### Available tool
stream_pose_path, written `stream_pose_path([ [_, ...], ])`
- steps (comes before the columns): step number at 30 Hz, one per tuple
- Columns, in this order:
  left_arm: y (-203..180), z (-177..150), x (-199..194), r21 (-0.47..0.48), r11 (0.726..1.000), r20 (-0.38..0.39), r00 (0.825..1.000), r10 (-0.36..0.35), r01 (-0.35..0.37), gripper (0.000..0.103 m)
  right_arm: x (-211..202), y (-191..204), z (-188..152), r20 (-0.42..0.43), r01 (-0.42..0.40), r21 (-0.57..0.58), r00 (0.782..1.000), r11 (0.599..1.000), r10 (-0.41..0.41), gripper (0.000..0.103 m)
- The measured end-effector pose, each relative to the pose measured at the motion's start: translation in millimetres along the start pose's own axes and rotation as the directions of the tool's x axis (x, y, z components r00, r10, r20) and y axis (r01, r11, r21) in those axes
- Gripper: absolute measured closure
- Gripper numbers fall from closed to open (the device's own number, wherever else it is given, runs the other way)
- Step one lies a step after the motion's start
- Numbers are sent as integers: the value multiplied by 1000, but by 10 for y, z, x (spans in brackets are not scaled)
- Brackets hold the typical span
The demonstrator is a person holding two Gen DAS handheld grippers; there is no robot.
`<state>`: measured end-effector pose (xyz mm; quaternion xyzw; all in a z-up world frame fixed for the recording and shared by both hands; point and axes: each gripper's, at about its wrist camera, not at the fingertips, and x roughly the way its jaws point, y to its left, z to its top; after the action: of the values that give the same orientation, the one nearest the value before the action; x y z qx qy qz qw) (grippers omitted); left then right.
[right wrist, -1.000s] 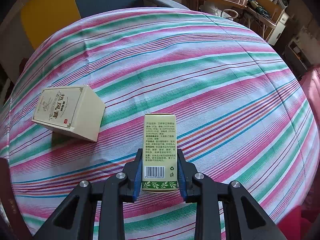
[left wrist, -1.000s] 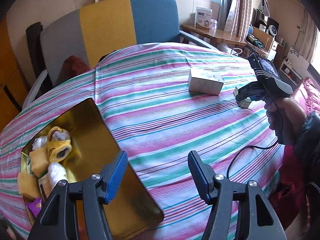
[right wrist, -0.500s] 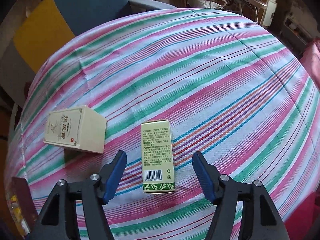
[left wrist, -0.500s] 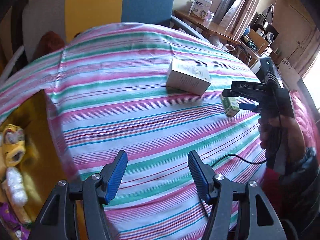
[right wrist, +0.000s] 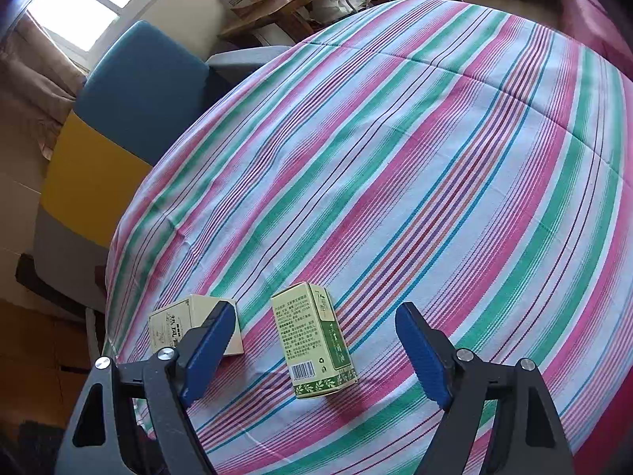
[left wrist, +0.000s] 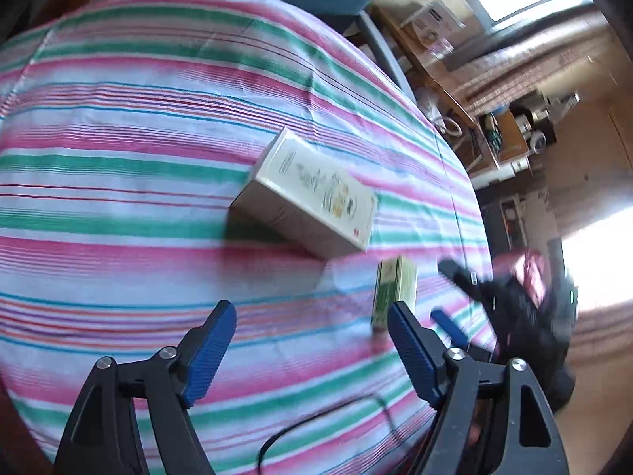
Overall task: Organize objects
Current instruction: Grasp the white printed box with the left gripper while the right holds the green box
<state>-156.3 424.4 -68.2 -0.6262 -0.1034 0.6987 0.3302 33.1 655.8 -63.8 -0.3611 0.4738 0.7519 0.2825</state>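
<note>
Striped cloth [left wrist: 118, 182]: pink, green and white bands fill most of the left wrist view; the picture is smeared by motion.
Left gripper [left wrist: 312, 350]: bottom centre, blue-padded jaws spread wide, having just opened further, with only cloth between them.
Cream box [left wrist: 312, 198]: lies flat on the cloth, centre of the left wrist view, above the jaws.
Green box [left wrist: 395, 293]: right of centre, below the cream box and near it, just above the right-hand pad.
Right gripper [left wrist: 455, 301]: blurred dark shape at the right edge, beside the green box, not touching it.
Chair [right wrist: 130, 95]: blue and yellow, upper left of the right wrist view.
Right gripper [right wrist: 316, 346]: bottom centre, jaws just opened wide, gripping nothing.
Green box [right wrist: 316, 344]: rests on the striped cloth [right wrist: 435, 158] between the pads, clear of both.
Cream box [right wrist: 178, 324]: lower left, partly hidden behind the left-hand pad.
</note>
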Motion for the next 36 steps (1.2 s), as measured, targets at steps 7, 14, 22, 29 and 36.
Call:
stream_pose_path([
  [7, -121, 462, 361, -129, 991, 9, 999, 44, -43, 18, 50, 24, 60, -23, -55, 6, 998, 998, 55, 19],
  [14, -261, 774, 658, -93, 979, 7, 983, 184, -182, 17, 11, 19, 36, -15, -75, 16, 997, 997, 75, 18],
  [22, -331, 686, 956, 125, 938, -24, 944, 328, -323, 27, 149, 45, 93, -22, -49, 19, 999, 999, 49, 15],
  [29, -62, 188, 647, 244, 918, 14, 947, 320, -313, 51, 247, 140, 86, -45, -11, -28, 999, 1000, 10, 15],
  [36, 91, -589, 318, 378, 864, 76, 941, 330, -334, 51, 482, 489, -26, -86, 105, -212, 988, 972, -126, 7],
])
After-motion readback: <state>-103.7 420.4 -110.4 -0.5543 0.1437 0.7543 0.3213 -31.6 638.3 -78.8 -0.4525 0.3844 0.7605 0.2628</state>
